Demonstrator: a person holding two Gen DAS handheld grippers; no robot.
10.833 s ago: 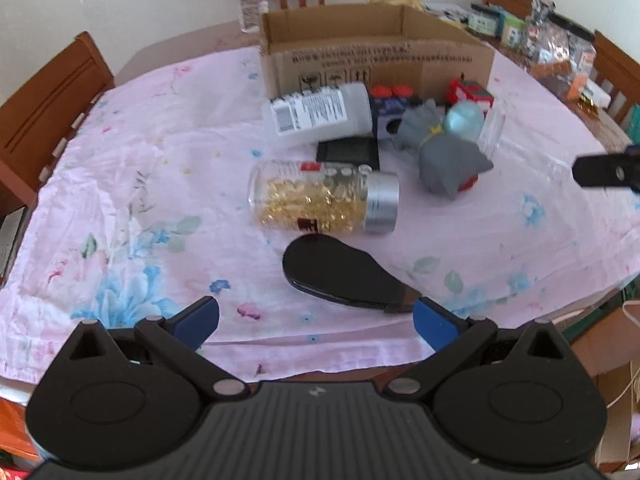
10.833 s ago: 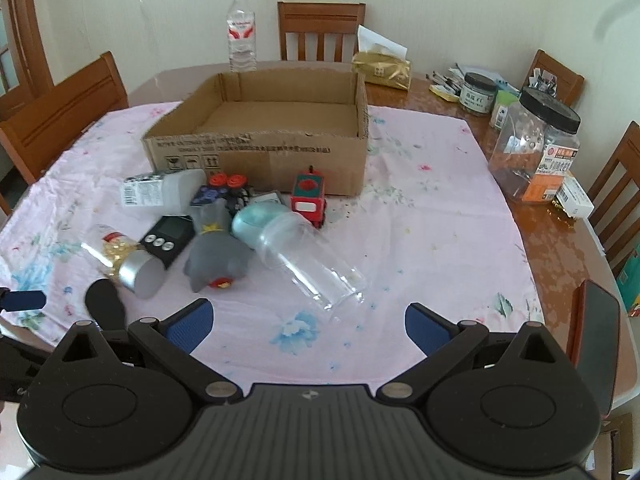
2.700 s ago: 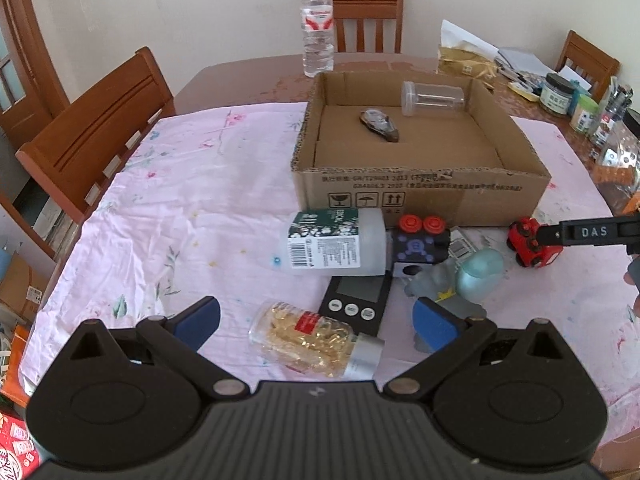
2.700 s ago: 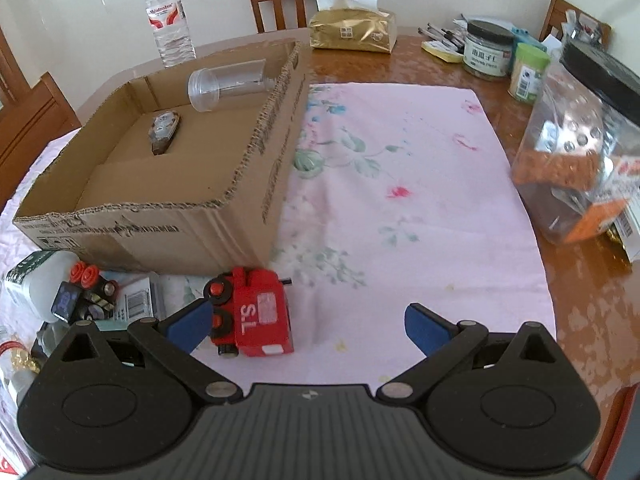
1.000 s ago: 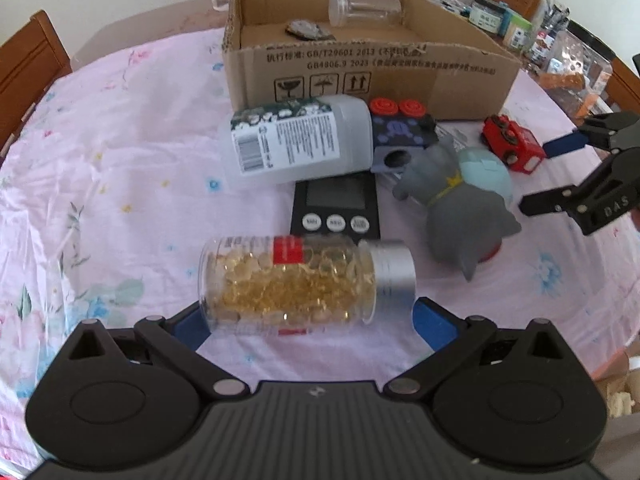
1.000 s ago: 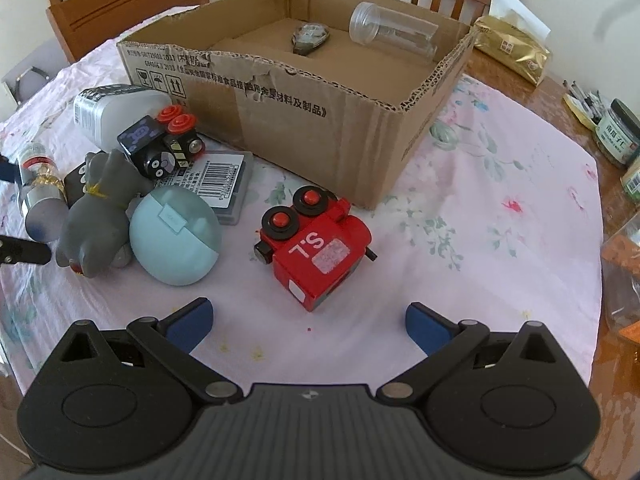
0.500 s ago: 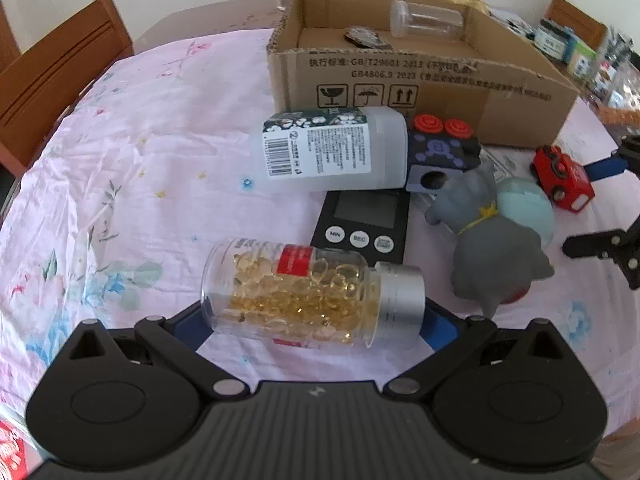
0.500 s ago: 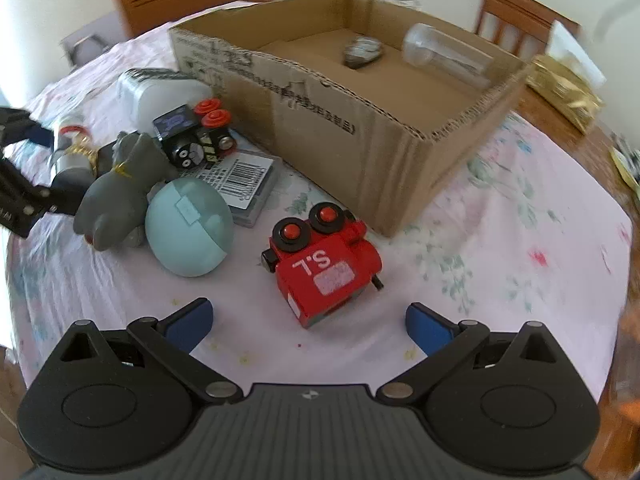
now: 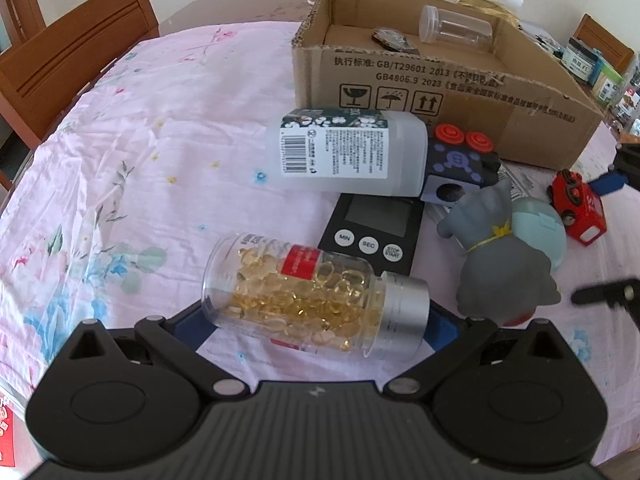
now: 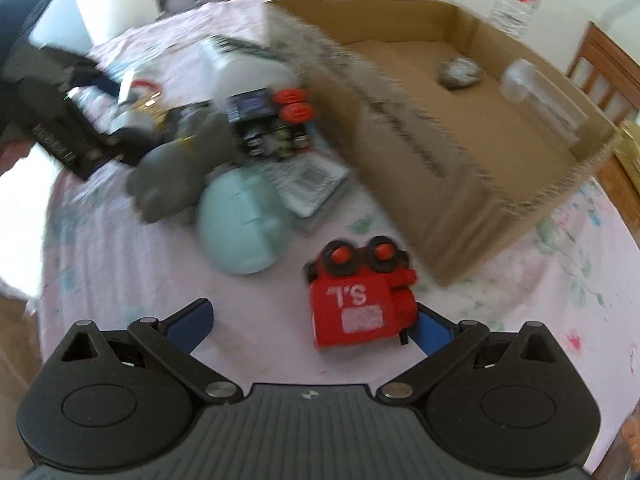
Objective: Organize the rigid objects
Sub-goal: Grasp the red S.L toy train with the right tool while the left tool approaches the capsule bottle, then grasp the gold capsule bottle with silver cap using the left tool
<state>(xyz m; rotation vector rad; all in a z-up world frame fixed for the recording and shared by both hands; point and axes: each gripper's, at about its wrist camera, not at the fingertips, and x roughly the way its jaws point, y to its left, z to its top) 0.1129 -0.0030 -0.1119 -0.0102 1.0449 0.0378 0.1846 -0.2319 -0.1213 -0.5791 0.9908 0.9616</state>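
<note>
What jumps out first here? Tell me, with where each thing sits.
The clear bottle of golden capsules lies on its side between the open left gripper's fingers. A red toy train marked S.L sits just inside the right gripper, by its right finger. Behind the clutter stands the cardboard box, which holds a clear jar.

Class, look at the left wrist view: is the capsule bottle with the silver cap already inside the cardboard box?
No. The capsule bottle lies on its side on the tablecloth between the left gripper fingers, well short of the cardboard box.
</note>
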